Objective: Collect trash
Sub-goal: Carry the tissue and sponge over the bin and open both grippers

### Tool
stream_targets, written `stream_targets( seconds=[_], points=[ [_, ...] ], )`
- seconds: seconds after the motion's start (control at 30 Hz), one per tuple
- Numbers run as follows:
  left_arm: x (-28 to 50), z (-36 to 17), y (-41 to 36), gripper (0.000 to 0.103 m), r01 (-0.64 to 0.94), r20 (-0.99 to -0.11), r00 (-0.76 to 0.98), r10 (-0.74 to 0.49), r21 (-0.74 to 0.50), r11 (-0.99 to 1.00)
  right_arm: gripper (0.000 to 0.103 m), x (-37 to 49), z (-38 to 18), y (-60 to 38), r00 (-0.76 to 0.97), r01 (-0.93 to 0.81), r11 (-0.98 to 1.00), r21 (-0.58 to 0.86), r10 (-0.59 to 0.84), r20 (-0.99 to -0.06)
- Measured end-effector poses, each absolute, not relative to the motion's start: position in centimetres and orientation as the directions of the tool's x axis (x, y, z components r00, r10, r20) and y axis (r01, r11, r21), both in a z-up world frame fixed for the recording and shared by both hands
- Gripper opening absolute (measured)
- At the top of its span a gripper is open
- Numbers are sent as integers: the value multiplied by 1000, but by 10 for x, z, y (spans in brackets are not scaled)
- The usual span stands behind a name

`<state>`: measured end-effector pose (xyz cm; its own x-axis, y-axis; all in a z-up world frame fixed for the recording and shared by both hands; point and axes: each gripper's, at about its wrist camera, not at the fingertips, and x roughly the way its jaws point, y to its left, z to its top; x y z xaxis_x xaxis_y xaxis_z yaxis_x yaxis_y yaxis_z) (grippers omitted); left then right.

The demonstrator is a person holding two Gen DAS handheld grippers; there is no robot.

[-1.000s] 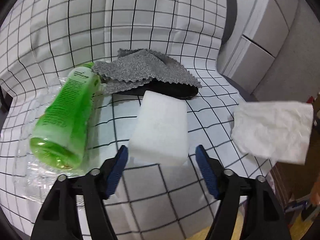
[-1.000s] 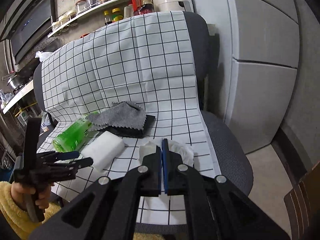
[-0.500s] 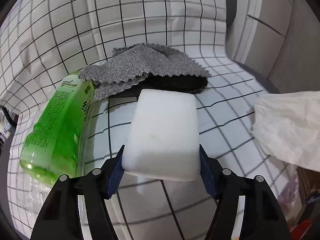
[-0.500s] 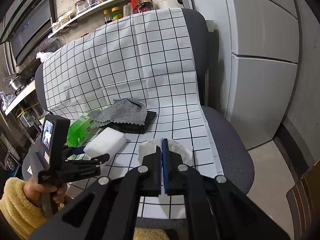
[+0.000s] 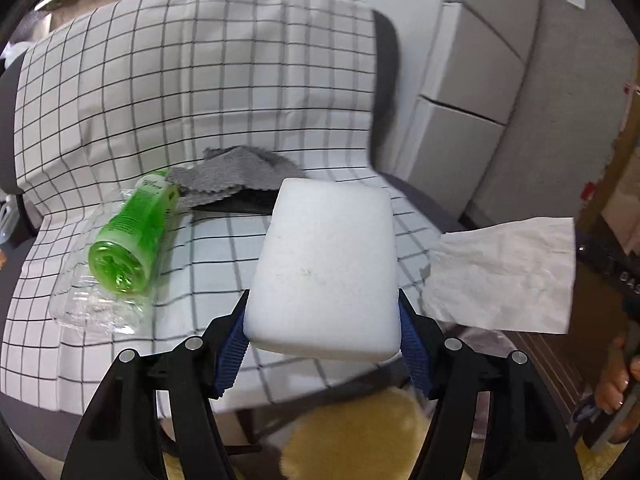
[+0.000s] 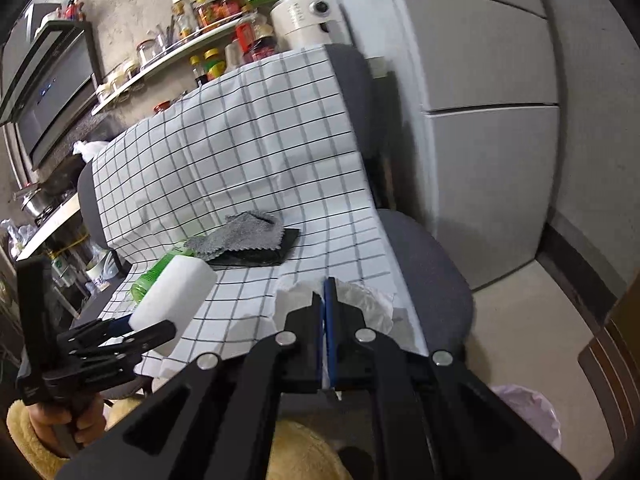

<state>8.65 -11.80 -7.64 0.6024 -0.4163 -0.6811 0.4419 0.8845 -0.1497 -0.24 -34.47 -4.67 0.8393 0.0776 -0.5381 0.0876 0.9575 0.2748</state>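
Lifted since a second ago, the sponge [image 5: 326, 268] now hangs above the checked cloth [image 5: 200, 92] instead of lying on it; the left gripper [image 5: 322, 344] closed in on it over that second and its blue pads now press the sponge's two sides. In the right wrist view the sponge juts up and forward from that gripper, at the near left edge of the chair seat [image 6: 432, 264].

On the right, the right gripper [image 6: 325, 320] has its jaws pressed together on a white tissue [image 5: 504, 276], which hangs in the air off the seat's right side, well apart from the sponge.

Left behind on the cloth, a green bottle [image 5: 132, 236] lies on its side at the left, resting on crumpled clear plastic [image 5: 92, 308]. Just beyond it a grey rag [image 5: 232, 176] is draped over a flat black item [image 6: 260, 256] near the backrest. At lower right of the right wrist view, part of a bin with a pale purple liner [image 6: 528, 408] stands on the floor.
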Motion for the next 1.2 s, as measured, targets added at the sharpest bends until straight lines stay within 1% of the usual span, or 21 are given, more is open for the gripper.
stream_targets(
  seconds=[0.17,0.27,0.37,0.53,0.67,0.87,0.97,1.03,1.07,1.1,1.13,1.2],
  points=[
    [58,-76,-134,67,492,-651,599,-467,-161,855,2,-38,-54,-359,840,150,958,245,8,-542],
    [47,-80,-145,67,514,-648,588,-484,-163,842,2,-58,-63,-369,832,190,951,242,-25,-554],
    [39,-81,-157,67,539,-651,574,-497,-156,828,2,-73,-73,-381,817,234,943,236,-59,-574],
    [28,-82,-177,68,584,-646,556,-523,-143,799,2,-92,-89,-402,766,328,931,158,-164,-622],
    [25,-87,-194,68,620,-654,525,-544,-144,771,2,-107,-109,-420,720,395,908,139,-212,-660],
    [22,-96,-221,68,663,-675,475,-564,-147,734,2,-121,-142,-446,644,489,858,156,-235,-728],
    [21,-101,-231,68,675,-685,459,-566,-145,723,2,-125,-155,-457,616,517,836,183,-215,-758],
    [20,-103,-236,68,681,-691,450,-565,-145,718,10,-125,-163,-462,597,532,825,192,-204,-776],
    [20,-105,-239,68,683,-695,447,-563,-142,717,26,-125,-166,-464,590,540,819,196,-202,-782],
    [19,-106,-239,68,684,-697,444,-563,-141,715,47,-126,-170,-466,588,548,810,209,-195,-785],
    [19,-107,-240,68,686,-700,441,-562,-141,714,52,-126,-171,-467,586,551,806,215,-190,-788],
    [20,-108,-241,68,685,-703,439,-560,-140,714,52,-126,-175,-469,581,560,799,219,-190,-791]
  ],
)
